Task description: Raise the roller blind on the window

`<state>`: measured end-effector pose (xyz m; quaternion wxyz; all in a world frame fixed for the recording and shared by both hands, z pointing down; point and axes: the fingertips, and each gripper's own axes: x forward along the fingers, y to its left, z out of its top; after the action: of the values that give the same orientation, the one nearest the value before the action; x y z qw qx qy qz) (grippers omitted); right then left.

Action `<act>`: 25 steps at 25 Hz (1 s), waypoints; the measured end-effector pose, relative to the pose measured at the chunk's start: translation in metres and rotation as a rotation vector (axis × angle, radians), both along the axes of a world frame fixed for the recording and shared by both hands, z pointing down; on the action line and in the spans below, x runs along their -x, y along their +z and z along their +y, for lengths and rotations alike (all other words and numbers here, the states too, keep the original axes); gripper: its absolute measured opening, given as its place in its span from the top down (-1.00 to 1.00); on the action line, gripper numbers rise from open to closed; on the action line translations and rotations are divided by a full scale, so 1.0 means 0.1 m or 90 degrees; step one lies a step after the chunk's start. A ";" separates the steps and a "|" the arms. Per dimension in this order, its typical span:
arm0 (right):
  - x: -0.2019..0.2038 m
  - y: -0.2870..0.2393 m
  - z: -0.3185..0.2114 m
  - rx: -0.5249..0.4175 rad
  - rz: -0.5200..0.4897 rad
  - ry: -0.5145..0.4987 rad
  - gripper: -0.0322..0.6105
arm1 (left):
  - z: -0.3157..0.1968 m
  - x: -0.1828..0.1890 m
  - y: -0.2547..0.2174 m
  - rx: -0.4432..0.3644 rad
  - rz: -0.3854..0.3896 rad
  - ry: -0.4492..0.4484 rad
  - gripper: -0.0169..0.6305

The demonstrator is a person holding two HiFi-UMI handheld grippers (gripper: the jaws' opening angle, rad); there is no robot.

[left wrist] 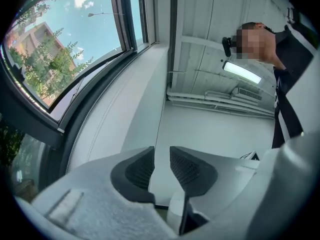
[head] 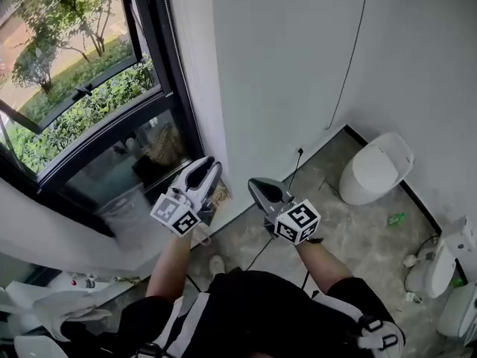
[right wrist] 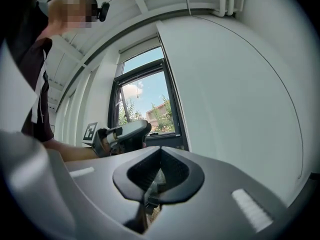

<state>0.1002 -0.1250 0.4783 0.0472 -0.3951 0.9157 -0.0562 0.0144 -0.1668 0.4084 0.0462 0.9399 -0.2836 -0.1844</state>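
The window (head: 82,95) fills the upper left of the head view, with trees and hedges outside. In the right gripper view the window (right wrist: 145,99) shows a pale roller blind (right wrist: 141,48) only at its very top, glass bare below. My left gripper (head: 205,162) is held up beside the window frame, jaws apart. Its own view shows the left gripper (left wrist: 161,156) with a clear gap and nothing gripped. A thin line on the white wall runs behind that gap. My right gripper (head: 253,183) hangs just to the right; its tips (right wrist: 160,151) meet, holding nothing.
A white wall stands straight ahead with a thin black cable (head: 350,66) running down it. On the stone floor a white toilet (head: 376,166) sits at the right, with a green scrap (head: 396,218) and white fixtures (head: 447,267) beyond. White items lie at the lower left.
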 end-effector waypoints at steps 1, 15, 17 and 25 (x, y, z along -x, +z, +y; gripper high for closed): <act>-0.11 0.01 0.08 0.003 -0.003 -0.001 0.88 | 0.09 -0.10 0.01 0.001 -0.001 -0.001 0.65; -0.80 0.10 0.95 0.023 -0.027 -0.072 0.89 | 1.16 -0.53 0.12 0.024 -0.025 -0.096 0.66; -0.84 0.06 1.03 0.022 -0.033 -0.070 0.89 | 1.28 -0.46 0.11 0.025 -0.026 -0.112 0.65; -0.49 -0.05 1.33 0.002 -0.061 -0.048 0.89 | 1.77 0.25 0.18 0.026 -0.055 -0.184 0.66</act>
<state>0.1496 0.0084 0.4738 0.0883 -0.3573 0.9265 -0.0782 -0.0108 0.0099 0.4265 0.0257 0.8954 -0.4210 -0.1425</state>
